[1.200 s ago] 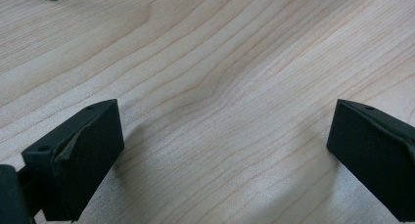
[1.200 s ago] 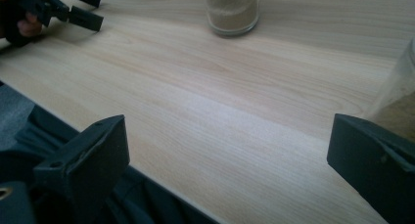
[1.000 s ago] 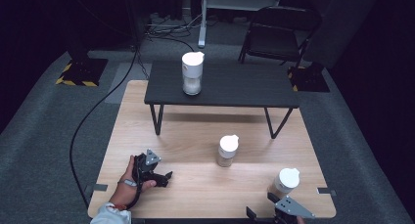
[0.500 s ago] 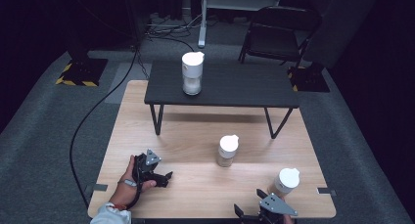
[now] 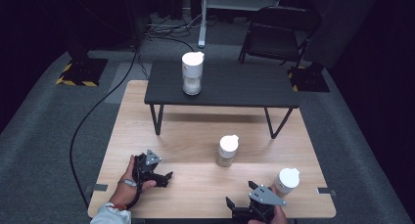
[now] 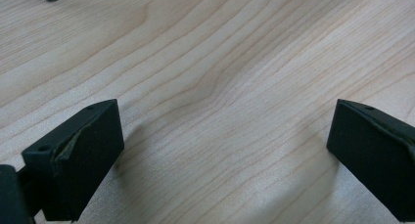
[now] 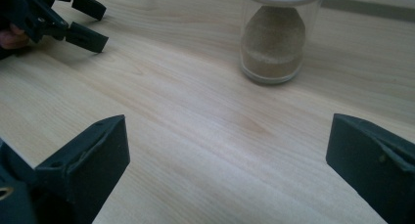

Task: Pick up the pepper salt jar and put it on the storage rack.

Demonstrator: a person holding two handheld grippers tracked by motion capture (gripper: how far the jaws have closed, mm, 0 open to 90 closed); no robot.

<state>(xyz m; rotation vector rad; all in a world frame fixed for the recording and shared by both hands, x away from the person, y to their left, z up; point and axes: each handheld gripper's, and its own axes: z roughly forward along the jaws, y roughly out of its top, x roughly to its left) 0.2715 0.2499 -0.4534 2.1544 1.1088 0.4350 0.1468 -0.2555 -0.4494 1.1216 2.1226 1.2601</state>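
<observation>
Three clear jars with white lids hold tan grains. One jar (image 5: 192,73) stands on the low black table (image 5: 244,87), a second jar (image 5: 227,151) (image 7: 281,38) stands mid-board, and a third jar (image 5: 286,180) stands near the front right. My left gripper (image 5: 167,179) (image 6: 220,155) rests at the front left, open over bare wood. At the front edge, left of the third jar, my right gripper (image 5: 233,210) (image 7: 225,170) is open. It faces the middle jar from a distance. In the right gripper view the left gripper (image 7: 58,18) shows at the upper left.
The work surface is a light wooden board (image 5: 195,136) on grey carpet. The black table's legs (image 5: 157,119) stand on the board's far half. A folding chair (image 5: 279,33) and a black cable (image 5: 98,111) lie beyond the board.
My right gripper has moved left along the front edge, away from the front right jar, and turned toward the middle jar. The left gripper and the jars have stayed put.
</observation>
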